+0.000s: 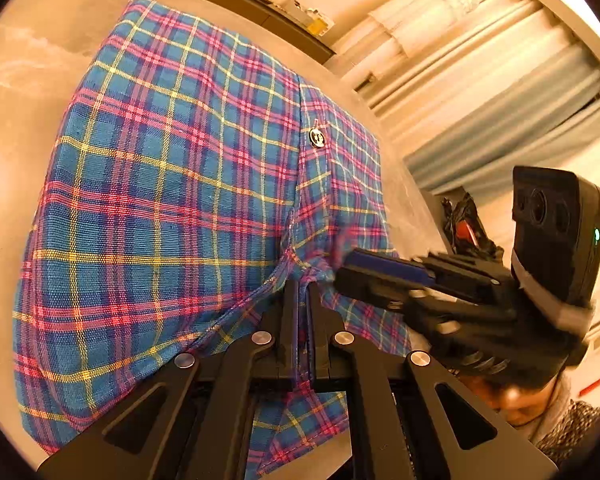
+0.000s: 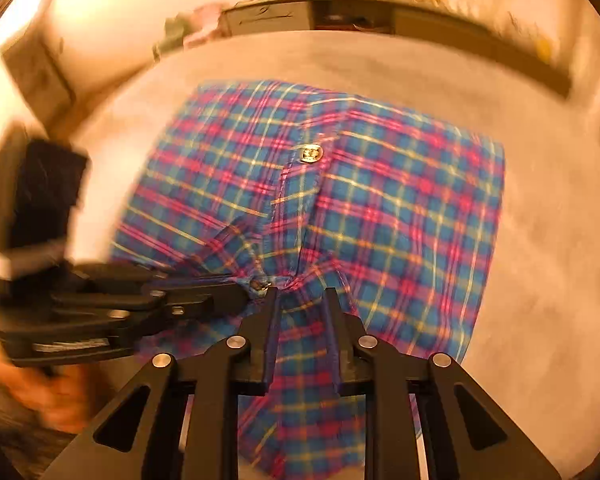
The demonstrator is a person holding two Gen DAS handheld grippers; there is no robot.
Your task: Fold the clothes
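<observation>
A blue plaid shirt (image 1: 172,200) with pink and yellow lines lies folded on the pale table (image 1: 16,128), a metal button (image 1: 317,137) on its placket. My left gripper (image 1: 303,286) is shut on a bunched edge of the cloth at the near side. The right gripper (image 1: 342,276) comes in from the right beside it. In the right wrist view the shirt (image 2: 400,208) spreads ahead with its button (image 2: 311,154). There my right gripper (image 2: 302,294) has its jaws apart, cloth lying loose between them. The left gripper (image 2: 248,292) pinches the gathered fabric just to its left.
Bare table (image 2: 540,248) surrounds the shirt on the left, right and far sides. Dark shelving (image 2: 340,16) stands behind the far edge. Pale curtains (image 1: 480,92) hang beyond the table. A person's head (image 1: 516,400) is low right, a hand (image 2: 48,392) low left.
</observation>
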